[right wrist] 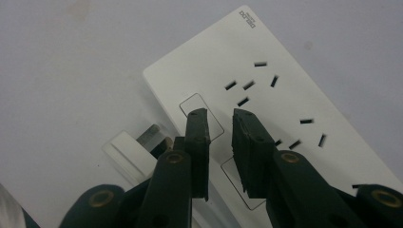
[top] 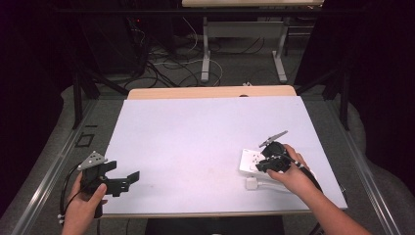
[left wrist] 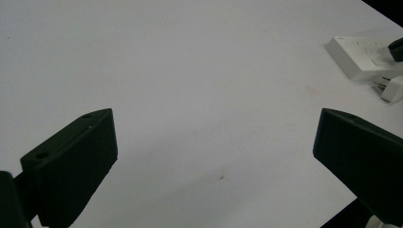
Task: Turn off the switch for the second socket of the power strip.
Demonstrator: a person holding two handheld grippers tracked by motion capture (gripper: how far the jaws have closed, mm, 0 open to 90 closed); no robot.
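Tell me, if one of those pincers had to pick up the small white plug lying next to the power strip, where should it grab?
Probably across the plug's blocky white body, coming from above with the jaws on its two long flat sides. It lies flat on the table, prongs pointing toward the power strip, so the body offers parallel faces; the thin metal prongs would likely slip. The right gripper is nearest.
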